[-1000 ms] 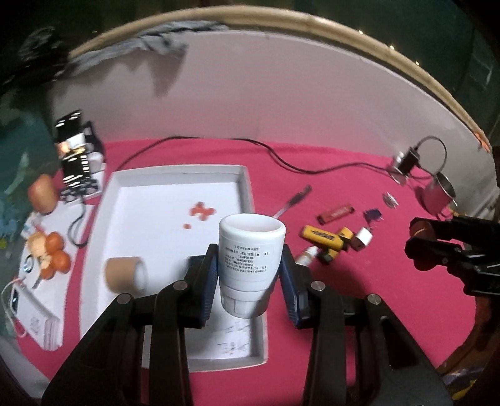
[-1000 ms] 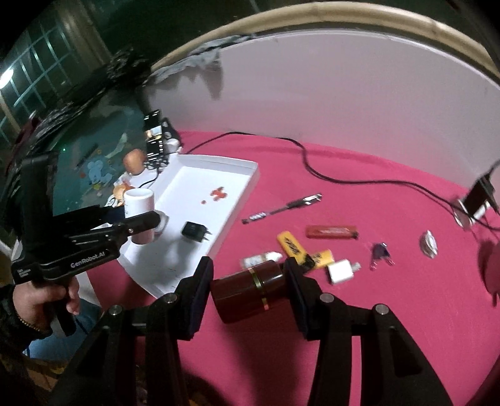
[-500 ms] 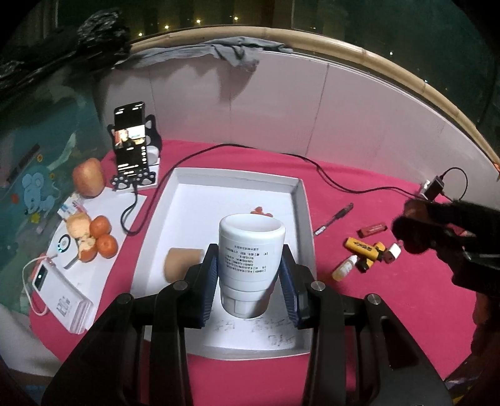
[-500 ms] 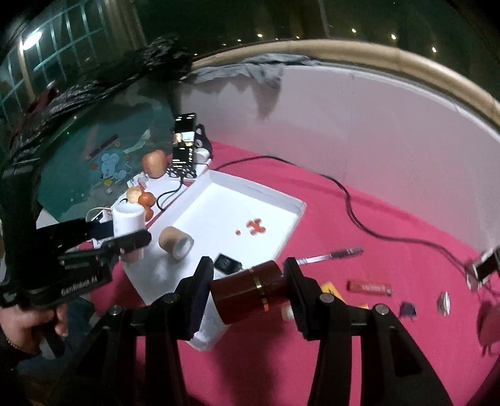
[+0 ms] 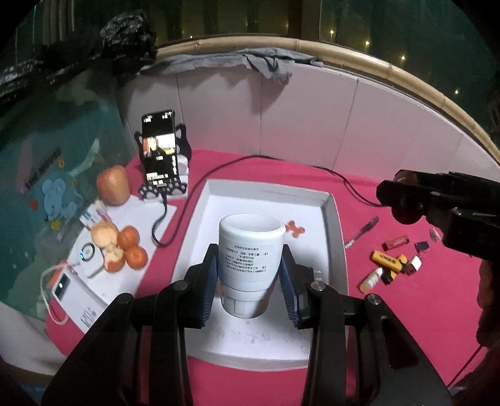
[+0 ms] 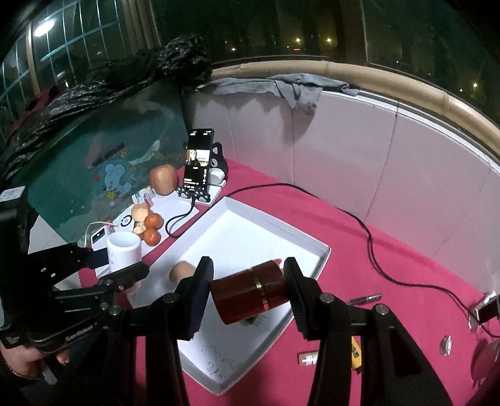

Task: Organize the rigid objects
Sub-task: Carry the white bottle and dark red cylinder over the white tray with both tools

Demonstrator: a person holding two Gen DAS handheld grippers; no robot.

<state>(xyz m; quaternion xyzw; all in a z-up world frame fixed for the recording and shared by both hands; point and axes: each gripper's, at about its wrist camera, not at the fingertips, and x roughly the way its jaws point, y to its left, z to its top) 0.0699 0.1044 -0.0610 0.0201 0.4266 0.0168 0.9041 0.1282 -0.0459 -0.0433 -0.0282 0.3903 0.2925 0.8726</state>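
White tray (image 5: 336, 215) now nearer on pink tablecloth (image 5: 390, 312), perhaps night-dark windows behind.

Night outside: dark windows (image 6: 406, 28) with small points of light. One lamp (image 6: 43, 29) glows upper left behind a gridded pane. Pale panel wall (image 5: 312, 125) curves round the bench (image 5: 406, 312), which has a magenta cover. Bamboo rail (image 5: 359, 59) tops the wall, grey cloth (image 5: 265, 62) draped over it.
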